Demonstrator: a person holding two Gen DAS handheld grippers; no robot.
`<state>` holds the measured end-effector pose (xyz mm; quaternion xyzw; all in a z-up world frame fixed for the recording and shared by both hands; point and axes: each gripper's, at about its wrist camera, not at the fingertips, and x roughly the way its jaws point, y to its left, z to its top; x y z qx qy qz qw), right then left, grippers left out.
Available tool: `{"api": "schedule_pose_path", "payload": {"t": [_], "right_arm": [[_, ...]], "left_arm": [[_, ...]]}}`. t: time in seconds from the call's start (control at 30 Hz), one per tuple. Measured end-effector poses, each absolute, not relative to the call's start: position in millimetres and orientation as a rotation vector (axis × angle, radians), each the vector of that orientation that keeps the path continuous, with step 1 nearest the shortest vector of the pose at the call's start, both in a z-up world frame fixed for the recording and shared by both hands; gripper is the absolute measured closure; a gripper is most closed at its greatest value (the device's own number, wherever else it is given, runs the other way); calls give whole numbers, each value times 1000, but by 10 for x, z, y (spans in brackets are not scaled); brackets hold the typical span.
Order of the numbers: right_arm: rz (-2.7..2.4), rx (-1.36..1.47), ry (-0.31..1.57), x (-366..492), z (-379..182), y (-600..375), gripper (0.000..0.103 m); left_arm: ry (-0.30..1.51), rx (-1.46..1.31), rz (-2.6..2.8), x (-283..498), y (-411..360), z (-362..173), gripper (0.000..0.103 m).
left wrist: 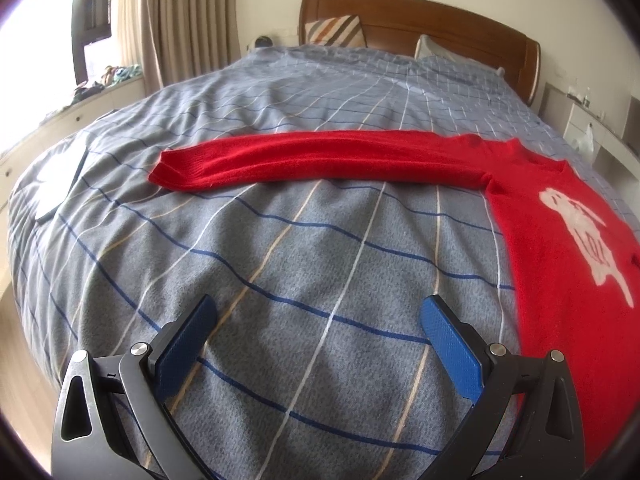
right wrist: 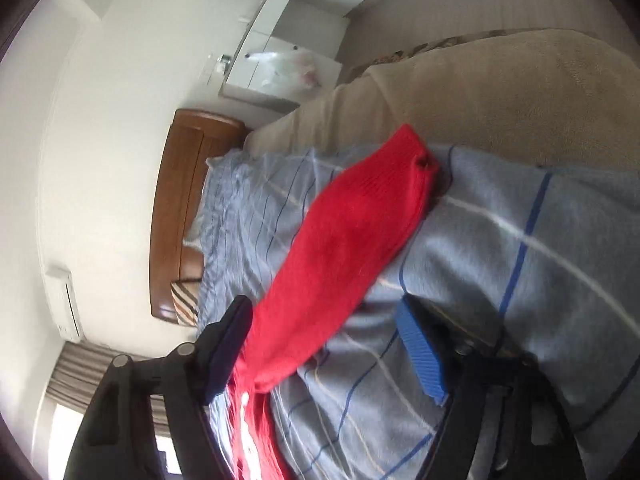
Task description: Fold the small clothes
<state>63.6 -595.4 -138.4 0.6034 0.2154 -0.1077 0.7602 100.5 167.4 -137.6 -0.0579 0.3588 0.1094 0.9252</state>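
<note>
A red sweater [left wrist: 560, 280] with a white figure on its front lies flat on the grey checked bedspread [left wrist: 280, 264], at the right of the left wrist view. One sleeve [left wrist: 320, 156] stretches straight out to the left. My left gripper [left wrist: 319, 302] hovers open over bare bedspread, short of that sleeve and left of the body. The right wrist view is rolled on its side and blurred. There the other sleeve [right wrist: 352, 240] runs up between the jaws of my right gripper [right wrist: 322, 308], close against the dark finger [right wrist: 232, 332] and apart from the blue finger [right wrist: 420, 348]. The jaws stand apart, not pressing the cloth.
A wooden headboard [left wrist: 420, 20] and pillows [left wrist: 336, 30] are at the far end of the bed. Curtains [left wrist: 184, 20] and a cluttered window ledge [left wrist: 100, 84] are on the left. A flat white item [left wrist: 56, 188] lies near the bed's left edge. A beige blanket [right wrist: 500, 100] lies beside the bedspread.
</note>
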Motion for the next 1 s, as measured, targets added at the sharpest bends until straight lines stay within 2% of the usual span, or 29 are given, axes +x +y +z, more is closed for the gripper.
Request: {"api": "schedule_pose_path", "payload": {"t": [0.13, 0.23, 0.27, 0.3, 0.33, 0.37, 0.43, 0.53, 0.67, 0.77, 0.87, 1.0], "right_arm": [[-259, 1329, 459, 807, -1413, -6094, 40], [-290, 1343, 435, 894, -1452, -6190, 50], [-301, 1339, 455, 933, -1475, -6209, 60], [-314, 1326, 473, 966, -1493, -6227, 75], [-326, 1310, 491, 986, -1509, -6253, 83], [-340, 1289, 514, 1020, -1512, -6271, 98], [-363, 1222, 531, 1068, -1393, -6265, 99], [-309, 1042, 509, 1288, -845, -6028, 98], [-88, 788, 469, 1764, 104, -5185, 98], [107, 651, 481, 2161, 584, -4329, 98], [256, 554, 530, 2537, 720, -3464, 98], [394, 484, 631, 2945, 399, -2465, 96]], "left_arm": [[742, -103, 232, 1014, 1641, -1399, 0], [745, -83, 235, 1010, 1607, -1408, 1], [745, -79, 234, 1007, 1596, -1409, 1], [746, -78, 235, 1007, 1593, -1411, 0], [747, -77, 236, 1010, 1591, -1413, 0], [748, -77, 236, 1012, 1592, -1415, 0], [749, -77, 238, 1011, 1591, -1420, 0], [747, -82, 231, 1015, 1594, -1418, 0], [737, -105, 213, 1035, 1618, -1398, 1], [735, -118, 208, 1059, 1648, -1389, 1], [734, -135, 205, 1053, 1678, -1385, 1], [739, -134, 207, 1063, 1684, -1399, 1]]}}
